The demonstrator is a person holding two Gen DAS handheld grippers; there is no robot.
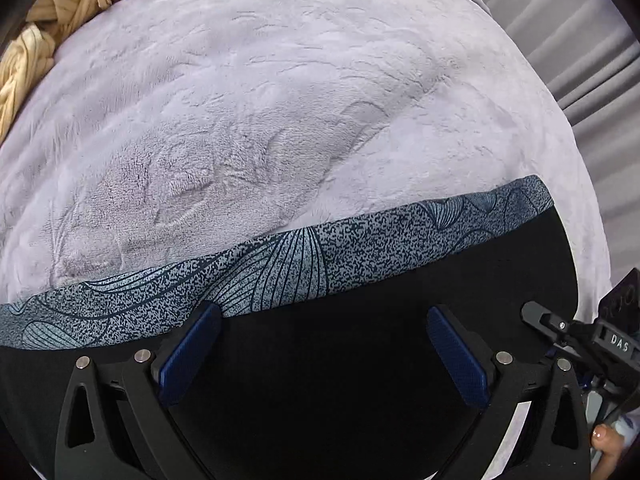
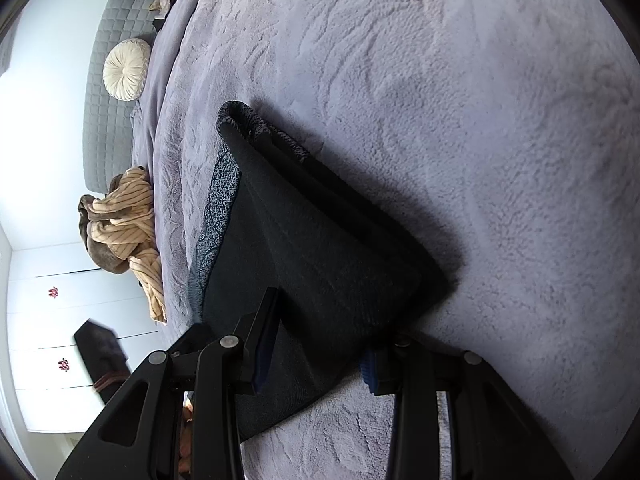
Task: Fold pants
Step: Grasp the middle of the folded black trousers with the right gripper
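Left wrist view: the left gripper [image 1: 324, 344] hangs over the pants [image 1: 360, 380], its blue pads [image 1: 188, 360] spread wide with nothing pinched between them; the fingers are released. The pants lie flat on the grey blanket [image 1: 280, 100], and the patterned waistband [image 1: 300, 260] forms the far edge of the dark fabric. The right gripper [image 1: 560, 328] enters at the right edge, beside the garment's corner. A striped beige garment [image 1: 36, 52] lies well apart at the upper left. Right wrist view: the right gripper [image 2: 316, 356] straddles a raised portion of the pants [image 2: 320, 264], with the cloth rising between its fingers and draping back to the blanket [image 2: 480, 120]. The fingers stand partly closed around the fabric, but whether the pads actually press on it cannot be told. A round cushion [image 2: 126, 69] and a quilted headboard [image 2: 108, 128] lie far off. Hazards, as a judgement: if only one layer is caught, the lifted fold may separate and skew. Pulling with the left side unsecured may drag the whole garment across the plush surface. A loose hold may drop the fabric mid-fold and leave a crooked crease.
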